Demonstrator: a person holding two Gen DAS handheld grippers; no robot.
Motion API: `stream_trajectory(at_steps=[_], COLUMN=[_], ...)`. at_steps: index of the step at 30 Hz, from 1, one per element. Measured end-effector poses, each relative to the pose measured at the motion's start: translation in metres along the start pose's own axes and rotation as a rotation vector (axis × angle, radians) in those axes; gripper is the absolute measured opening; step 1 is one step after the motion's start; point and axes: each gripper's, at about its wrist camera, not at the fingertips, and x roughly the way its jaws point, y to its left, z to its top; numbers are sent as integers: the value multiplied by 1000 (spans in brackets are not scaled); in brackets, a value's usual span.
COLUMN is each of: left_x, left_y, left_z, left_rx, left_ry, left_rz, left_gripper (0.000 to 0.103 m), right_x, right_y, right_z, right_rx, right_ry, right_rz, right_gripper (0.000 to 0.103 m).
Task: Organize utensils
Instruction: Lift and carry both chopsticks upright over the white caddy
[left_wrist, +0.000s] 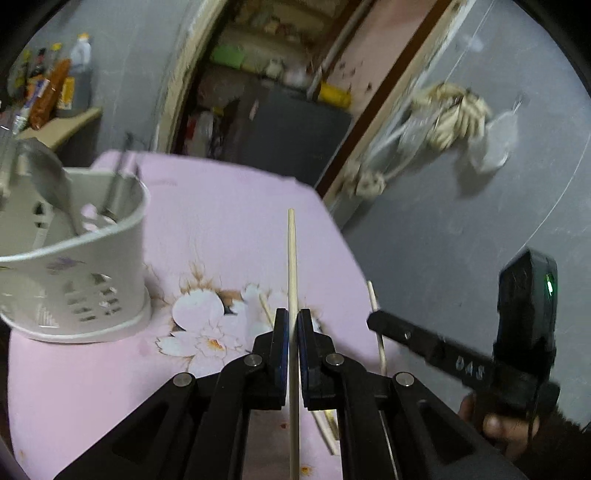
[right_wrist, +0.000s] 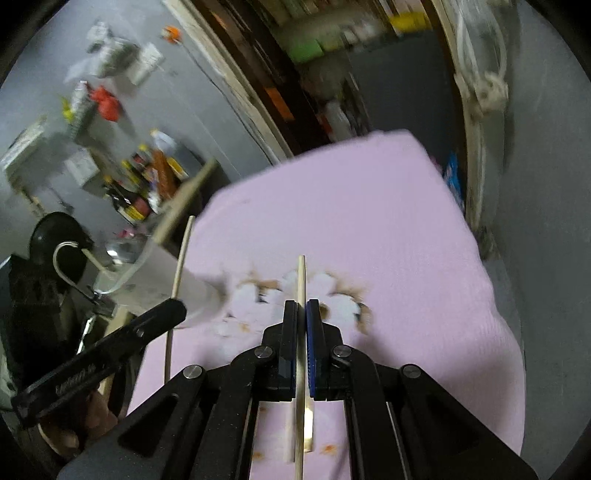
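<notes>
My left gripper (left_wrist: 293, 317) is shut on a pale wooden chopstick (left_wrist: 291, 258) that points forward over the pink flowered tablecloth (left_wrist: 229, 206). My right gripper (right_wrist: 302, 308) is shut on a second chopstick (right_wrist: 301, 277). The right gripper (left_wrist: 373, 319) shows at the right of the left wrist view with its chopstick (left_wrist: 378, 332). The left gripper (right_wrist: 177, 304) shows at the left of the right wrist view with its chopstick (right_wrist: 181, 258). A white slotted utensil holder (left_wrist: 88, 258) stands at the table's left and holds a metal ladle (left_wrist: 48, 166) and other utensils.
Another chopstick (left_wrist: 325, 432) lies on the cloth under the left gripper. A flat pale utensil (right_wrist: 308, 428) lies under the right gripper. Sauce bottles (left_wrist: 55, 85) stand on a shelf at back left. The table's edge (left_wrist: 332, 221) drops off at the right toward a grey wall.
</notes>
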Motion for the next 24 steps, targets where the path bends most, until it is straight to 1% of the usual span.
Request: stream_trajectory(at_steps=[2,4,8,10,13,18,21,24], left_x=[-18,-34,-61,-76,-99,-129,-144,-155], left_y=[1,2,2,7,22,55,75,94], left_z=[4,10,26,33,43,66,83,99], left_rx=[-5,12,49,52,37,-16,-43,-61], left_ry=[-49,-89,-168,-204,-251,-330,-389,-447], left_rz=[3,16,34,38,36,12,13,32], left_gripper=[5,5,5,5,5,5,5,5], right_x=[-20,-41,-57,-63,-65,-69,-70,-64], right_y=[11,18,48,63,90,130,153,176], right_z=[1,2,7,11,18,36,54,74], right_rx=[-28,-61,-119,-141,-175,-223,-223,-213], right_ry=[-79,-146,-234,-267,-295,-353,-411,-495], right_rz=[25,44,72,83,101,133,180,222], right_gripper=[4,4,4,4,4,4,4,4])
